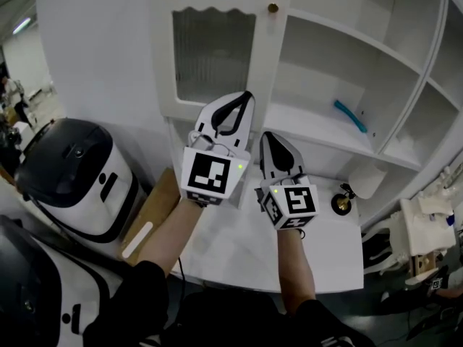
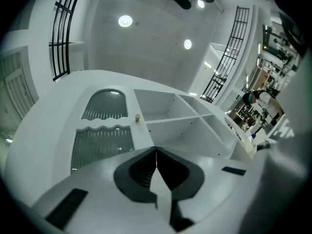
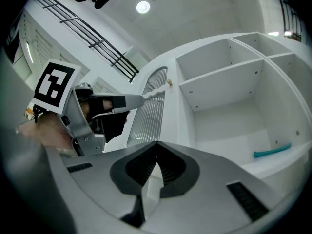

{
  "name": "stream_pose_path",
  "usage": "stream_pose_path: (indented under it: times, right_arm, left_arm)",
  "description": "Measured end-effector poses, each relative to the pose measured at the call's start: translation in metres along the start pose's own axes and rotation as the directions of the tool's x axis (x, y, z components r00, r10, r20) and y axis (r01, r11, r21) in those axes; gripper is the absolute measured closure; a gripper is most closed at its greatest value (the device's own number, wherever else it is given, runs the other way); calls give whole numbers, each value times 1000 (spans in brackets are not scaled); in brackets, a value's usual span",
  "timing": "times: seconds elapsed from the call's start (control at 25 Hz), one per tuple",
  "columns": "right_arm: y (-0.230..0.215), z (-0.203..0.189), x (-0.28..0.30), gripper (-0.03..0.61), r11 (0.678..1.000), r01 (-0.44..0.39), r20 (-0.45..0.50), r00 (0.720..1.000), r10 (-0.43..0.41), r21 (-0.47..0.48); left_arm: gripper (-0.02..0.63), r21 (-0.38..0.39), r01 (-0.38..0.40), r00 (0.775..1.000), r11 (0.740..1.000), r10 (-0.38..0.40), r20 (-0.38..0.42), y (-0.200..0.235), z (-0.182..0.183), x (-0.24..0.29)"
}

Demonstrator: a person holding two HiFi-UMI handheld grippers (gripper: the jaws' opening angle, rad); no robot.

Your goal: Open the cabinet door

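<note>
Over the white table point(image 1: 239, 255), below the cabinet door point(image 1: 213, 53), both claws are pointing upward. The left claw point(image 1: 247, 96) is holding its jaws together on nothing near the door's lower right corner. The right claw point(image 1: 265, 136), also closed and empty, is hovering just below and right of the door. The door is standing shut, its knob point(image 1: 273, 8) sitting on its right edge.
</note>
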State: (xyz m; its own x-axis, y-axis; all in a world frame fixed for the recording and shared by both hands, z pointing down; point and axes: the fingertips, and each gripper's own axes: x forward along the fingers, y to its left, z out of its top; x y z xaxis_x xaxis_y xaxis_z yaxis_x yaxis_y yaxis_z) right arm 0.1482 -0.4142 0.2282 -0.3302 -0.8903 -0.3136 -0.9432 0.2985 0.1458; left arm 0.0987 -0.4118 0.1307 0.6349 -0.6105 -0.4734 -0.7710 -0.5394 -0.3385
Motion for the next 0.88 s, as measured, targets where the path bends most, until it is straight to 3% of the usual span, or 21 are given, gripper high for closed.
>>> stream_pose_path:
  times: [0.24,0.4,0.88]
  right_arm:
    - [-12,13,18,560,1000,-2,34,999,3,-26]
    - [-18,23,29,560,999,-15,60,998,18,-48]
    - [-25,39,51,558,995,-66,88,993,73,-74]
  left_arm:
    - [601,60,-14,1000,998,14,15,6,5,21]
    - [601,164,-42,999,986,41,11,19,16,37]
    - [579,259,-27,998,965,11,66,25,46,82]
